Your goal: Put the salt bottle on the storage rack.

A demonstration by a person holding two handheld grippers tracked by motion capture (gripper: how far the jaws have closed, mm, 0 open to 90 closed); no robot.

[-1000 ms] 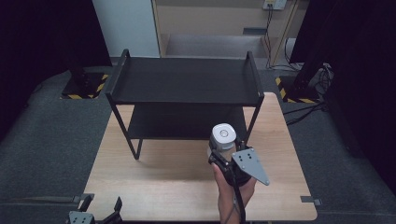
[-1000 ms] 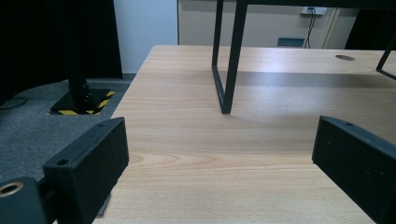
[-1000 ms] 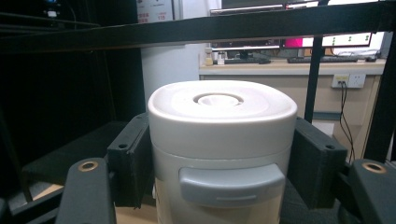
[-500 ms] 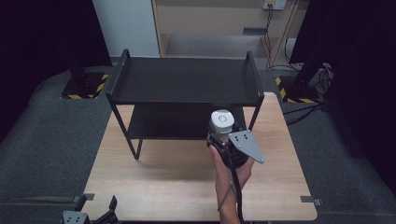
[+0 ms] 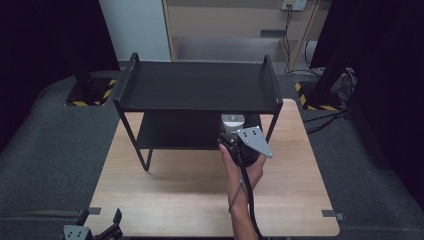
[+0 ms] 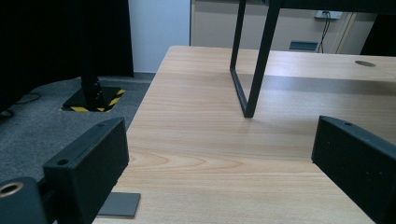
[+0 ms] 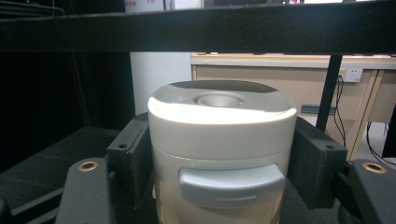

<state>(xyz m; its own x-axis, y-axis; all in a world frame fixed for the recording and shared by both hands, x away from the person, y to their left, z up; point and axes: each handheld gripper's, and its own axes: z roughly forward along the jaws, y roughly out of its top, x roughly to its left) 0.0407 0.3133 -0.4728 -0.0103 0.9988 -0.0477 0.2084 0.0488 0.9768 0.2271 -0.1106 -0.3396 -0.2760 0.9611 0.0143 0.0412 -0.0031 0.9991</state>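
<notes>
Right hand-held gripper (image 5: 231, 131) clenched on white canister (image 7: 222, 140), at black shelf rack (image 5: 200, 85) lower tier, left hand-held gripper (image 6: 219, 158) released over wooden bench (image 5: 190, 200)

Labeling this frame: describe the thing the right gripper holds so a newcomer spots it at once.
Find the black two-tier shelf on the wooden table. At its lower tier's front edge, the right gripper clamps a white cylindrical container. Only it is pale, with a dished lid and front tab.

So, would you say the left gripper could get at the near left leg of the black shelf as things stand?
Probably yes. The left gripper sits low at the table's near left edge with its jaws open, and bare wood lies between it and the shelf leg. The right gripper, shut on the white canister, is off to the other side.
</notes>
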